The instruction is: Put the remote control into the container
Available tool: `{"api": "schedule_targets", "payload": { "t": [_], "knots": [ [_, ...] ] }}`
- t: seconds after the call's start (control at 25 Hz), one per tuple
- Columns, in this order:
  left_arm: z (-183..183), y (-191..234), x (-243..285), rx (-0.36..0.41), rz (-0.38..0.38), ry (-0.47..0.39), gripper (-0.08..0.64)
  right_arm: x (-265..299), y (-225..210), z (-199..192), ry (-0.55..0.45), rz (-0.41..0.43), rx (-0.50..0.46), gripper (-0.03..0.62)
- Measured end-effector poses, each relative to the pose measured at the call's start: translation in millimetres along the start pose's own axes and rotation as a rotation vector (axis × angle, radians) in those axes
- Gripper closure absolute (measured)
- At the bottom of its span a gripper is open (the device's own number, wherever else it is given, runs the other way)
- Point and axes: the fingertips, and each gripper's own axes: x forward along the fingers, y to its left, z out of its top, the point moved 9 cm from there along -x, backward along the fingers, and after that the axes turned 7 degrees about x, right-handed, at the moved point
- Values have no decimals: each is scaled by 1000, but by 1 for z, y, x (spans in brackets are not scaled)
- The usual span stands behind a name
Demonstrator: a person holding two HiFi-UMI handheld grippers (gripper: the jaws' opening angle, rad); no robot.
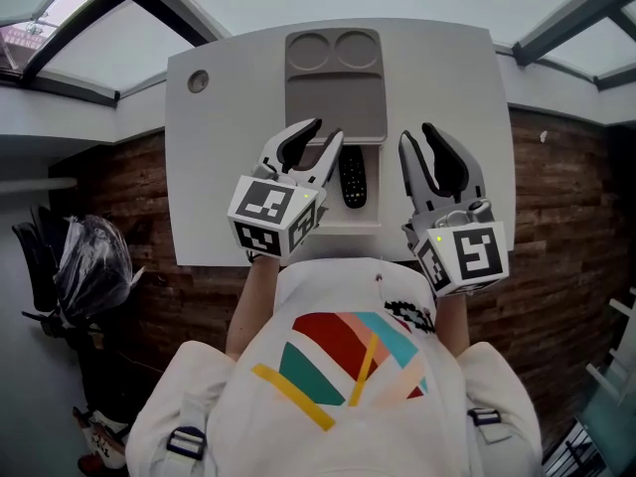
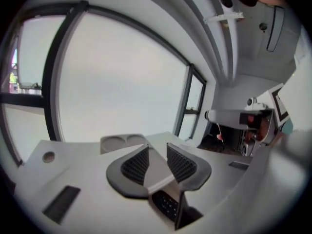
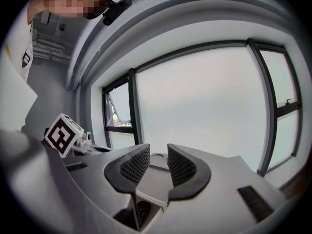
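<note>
White counter (image 1: 447,97) by the window, wood-look floor either side. Round hole (image 1: 198,80) in the counter's far-left corner. Dark chair w/ a clear plastic bag (image 1: 94,256) over it stood off to the person's left, well apart from the work.

Grey container (image 1: 335,97) sat mid-counter, lengthwise away from the person: two round wells at the far end, one big flat compartment nearer, bare grey floor showing in all three. Remote control (image 1: 352,177) lay outside it, just at its near edge, long axis pointing at the container, buttons up, in what looked like a sunk pale strip.

Left gripper (image 1: 320,139) hovered just beside the remote, on its left, jaws apart, nothing between them; its own view showed only grey container (image 2: 123,141) past the gap, remote (image 2: 165,206) low beneath. Right gripper (image 1: 417,137) was on the remote's other side, a bit further off, also spread and holding nothing. Nothing blocked the way from remote to container.
</note>
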Motion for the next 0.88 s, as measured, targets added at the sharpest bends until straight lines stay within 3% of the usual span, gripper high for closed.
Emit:
{"api": "schedule_targets", "payload": {
  "t": [0.12,0.32,0.52,0.64,0.88],
  "knots": [
    [30,7,-28,40,112,-150,549,3,8,9,-27,23,-30,499],
    [72,11,-75,49,211,-377,551,3,19,34,-146,30,-87,499],
    [100,19,-123,86,353,-572,551,3,28,50,-232,27,-74,500],
    [100,21,-143,101,428,-621,551,2,33,51,-239,34,-75,500],
    [89,24,-155,86,511,-619,551,2,41,46,-207,31,-131,503]
  ]
}}
